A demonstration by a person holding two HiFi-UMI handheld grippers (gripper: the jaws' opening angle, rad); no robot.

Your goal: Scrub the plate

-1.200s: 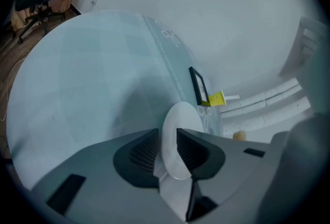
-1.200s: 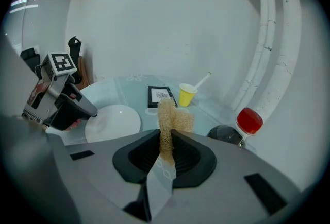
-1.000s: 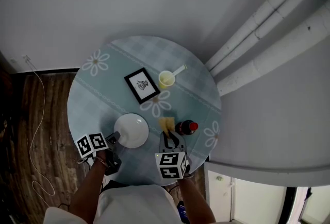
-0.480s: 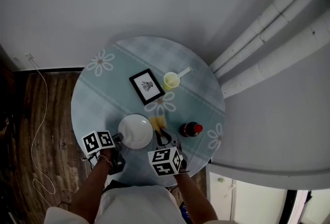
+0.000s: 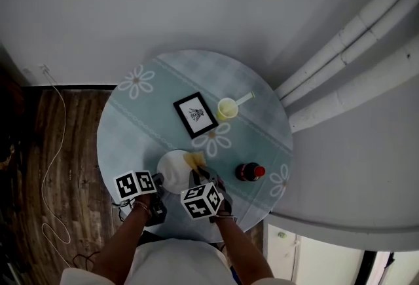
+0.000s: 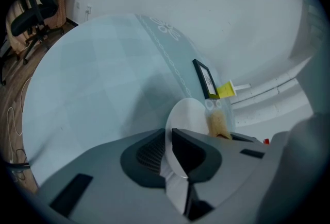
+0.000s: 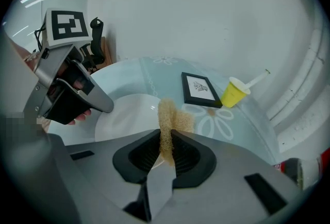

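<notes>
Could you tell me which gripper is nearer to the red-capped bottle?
Right. The right gripper, shut on the sponge at the plate's edge, is just left of the red-capped bottle in the head view. The left gripper clamps the plate's opposite rim, farther off.

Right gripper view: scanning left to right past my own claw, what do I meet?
left claw → plate → picture frame → yellow cup → red-capped bottle
</notes>
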